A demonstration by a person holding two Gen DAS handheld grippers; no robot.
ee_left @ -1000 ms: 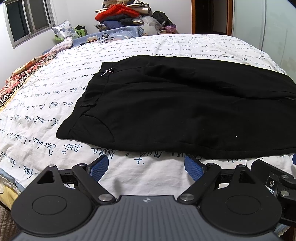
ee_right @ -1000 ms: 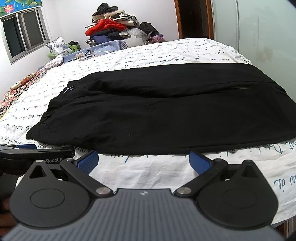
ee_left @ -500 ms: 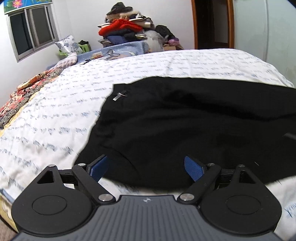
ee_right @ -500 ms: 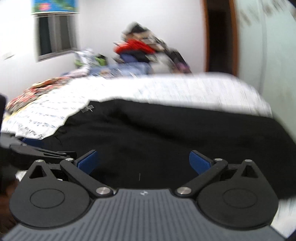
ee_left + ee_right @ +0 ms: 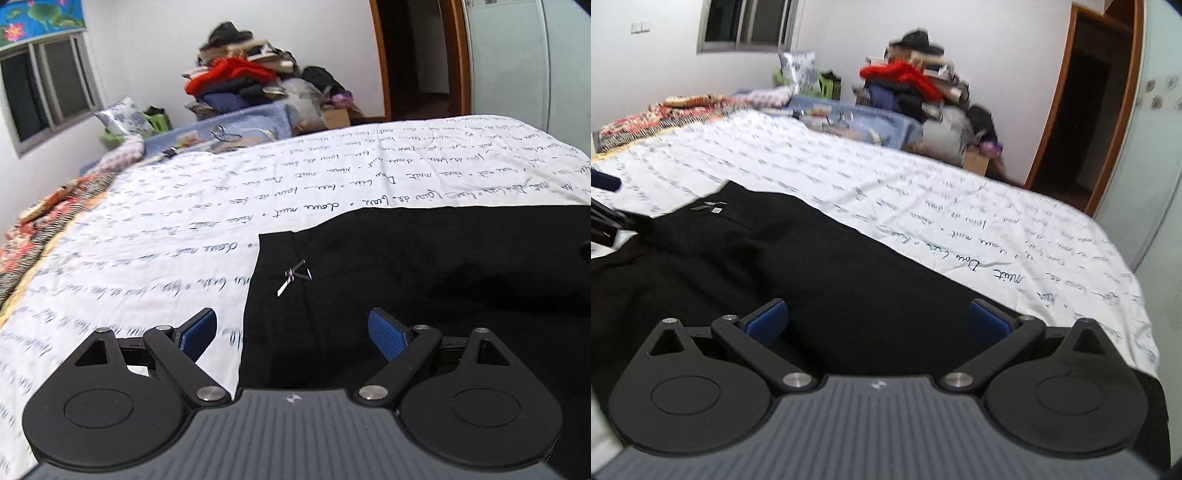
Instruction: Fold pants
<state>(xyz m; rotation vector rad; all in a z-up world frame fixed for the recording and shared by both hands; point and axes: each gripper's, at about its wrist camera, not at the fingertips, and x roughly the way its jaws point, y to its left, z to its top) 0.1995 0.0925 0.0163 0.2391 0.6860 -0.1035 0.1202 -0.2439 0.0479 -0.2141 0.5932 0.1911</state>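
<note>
- Pants (image 5: 424, 280), black, lie spread flat on the bed, already doubled leg over leg, with the waist end toward the left gripper and the legs running off to the right; a small metal clasp (image 5: 294, 276) glints near the waistband's far corner.
- Left gripper (image 5: 291, 332) has come forward over the near hem since a second ago: then it hung short of the cloth above bare sheet, now it is over the waist end, one pad above the sheet and the other above black fabric. Its fingers are released, wide apart, nothing between them.
- Right gripper (image 5: 877, 317) has likewise advanced from the bed's near edge to above the legs, and its view has tilted, so the wrist has rolled. Its fingers too stand spread and hold nothing.
- Judgement: both hands have crossed toward the far edge of the pants, which suggests a reach for the far side or the ends to start the next fold; no grasp is made yet.
- Bedsheet (image 5: 166, 229), white with handwritten script, lies beneath; a clothes pile (image 5: 236, 83) sits beyond the bed, well apart.
</note>
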